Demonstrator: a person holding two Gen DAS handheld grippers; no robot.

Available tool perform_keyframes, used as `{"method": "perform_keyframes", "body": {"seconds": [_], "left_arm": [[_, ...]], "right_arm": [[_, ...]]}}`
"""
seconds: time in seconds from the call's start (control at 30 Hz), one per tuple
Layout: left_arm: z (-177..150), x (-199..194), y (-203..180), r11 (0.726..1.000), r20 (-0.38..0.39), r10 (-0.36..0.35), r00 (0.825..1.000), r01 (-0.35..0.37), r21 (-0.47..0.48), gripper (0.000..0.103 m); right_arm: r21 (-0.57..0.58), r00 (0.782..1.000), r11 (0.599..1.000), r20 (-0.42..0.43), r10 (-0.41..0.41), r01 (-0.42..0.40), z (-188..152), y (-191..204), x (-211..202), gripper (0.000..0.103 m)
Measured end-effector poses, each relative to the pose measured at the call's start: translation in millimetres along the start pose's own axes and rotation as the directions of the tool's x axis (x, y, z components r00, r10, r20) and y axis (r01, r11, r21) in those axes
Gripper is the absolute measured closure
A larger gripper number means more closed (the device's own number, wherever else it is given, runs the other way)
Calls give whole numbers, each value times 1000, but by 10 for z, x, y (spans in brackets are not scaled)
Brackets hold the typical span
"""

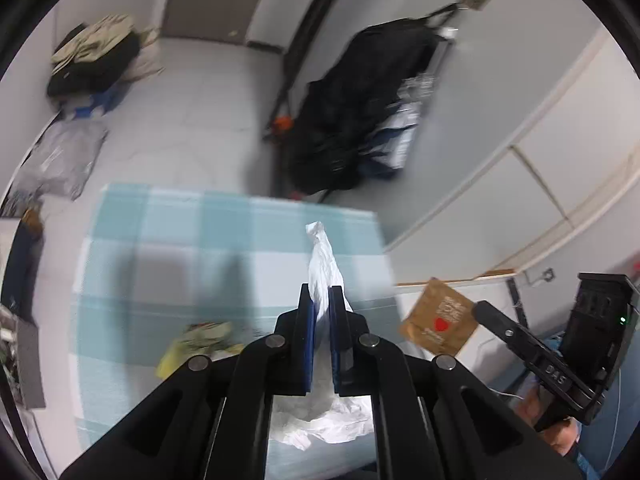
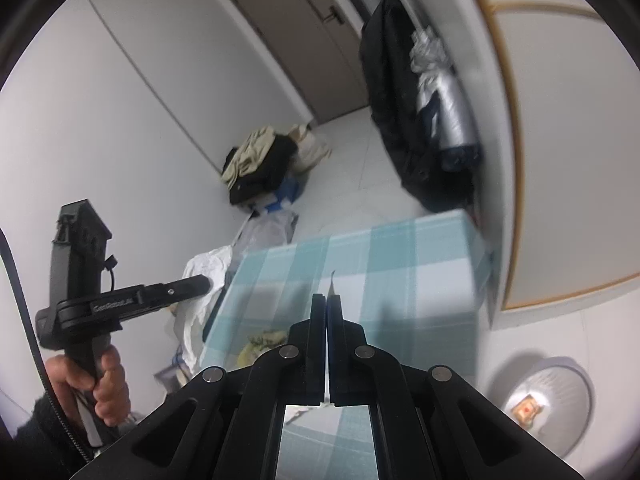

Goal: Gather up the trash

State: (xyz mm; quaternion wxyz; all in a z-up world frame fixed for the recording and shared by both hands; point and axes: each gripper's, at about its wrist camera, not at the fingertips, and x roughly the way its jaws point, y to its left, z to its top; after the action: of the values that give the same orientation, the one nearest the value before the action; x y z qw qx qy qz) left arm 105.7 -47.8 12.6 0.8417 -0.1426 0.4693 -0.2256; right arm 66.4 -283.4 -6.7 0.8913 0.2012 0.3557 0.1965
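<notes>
Left gripper (image 1: 320, 300): jaws nearly shut, pads pinching a crumpled white tissue (image 1: 325, 256). One twisted end sticks out past the fingertips; the bulk hangs loose behind the pads, under the linkage.
Right gripper (image 2: 327, 300): jaws closed on a brown card (image 1: 440, 322). Its own camera shows only a thin edge rising between the tips; the left camera shows the card's face, printed with a red heart, held out beside the table.
Tissue, handling: judged very light, soft and limp. It crushes under the pads and cannot slip far, but thin paper could tear if snagged. The grip sits on the gathered middle, which looks the surest place.
Card, handling: judged light, flat and fairly stiff. It is pinched near one edge, so it could pivot or slide out if swung fast.
Wrapper (image 1: 200, 344): yellow-green crumpled packet lying on the table (image 1: 168, 240), near its front edge, beside the left gripper. Blurred in both views. Judged light and crinkly, possibly slick; best taken across a raised fold, not flat from above.
Bin (image 2: 576, 380): pale round basket on the floor, right of the table, with a brown heart-printed packet (image 2: 527, 411) already inside.
Where the trash is: tissue and card both off the table, in the grippers; wrapper not yet picked up.
Hand (image 2: 96, 384): grips the left gripper's handle.
</notes>
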Motion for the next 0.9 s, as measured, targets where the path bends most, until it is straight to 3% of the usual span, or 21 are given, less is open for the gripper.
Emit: {"method": "perform_keyframes", "body": {"seconds": [0.23,0.47,0.67,0.8,0.9], "left_arm": [[18,83,-689,990,-15,-113,994,114,87,100],[-120,630,-1309,963,-127,-215,968,231,136,100],[-289,1181,-1638,956,-247,-224,943,262,131,100],[-432,1606,-1770,959,-327,-189,926,245,139,100],[-563,1983,-1829,961,-428,-161,889,241,139,100]], "right_arm": [[14,992,999,123,-31,29,69,-211,-869,103],[76,970,984,168,-174,163,-58,-770,-1492,103],[192,955,951,123,-270,244,-275,-1447,-1613,103],[279,954,923,61,-292,265,-491,-1916,-1487,103],[345,959,898,-14,-285,272,-699,-2261,-1266,103]]}}
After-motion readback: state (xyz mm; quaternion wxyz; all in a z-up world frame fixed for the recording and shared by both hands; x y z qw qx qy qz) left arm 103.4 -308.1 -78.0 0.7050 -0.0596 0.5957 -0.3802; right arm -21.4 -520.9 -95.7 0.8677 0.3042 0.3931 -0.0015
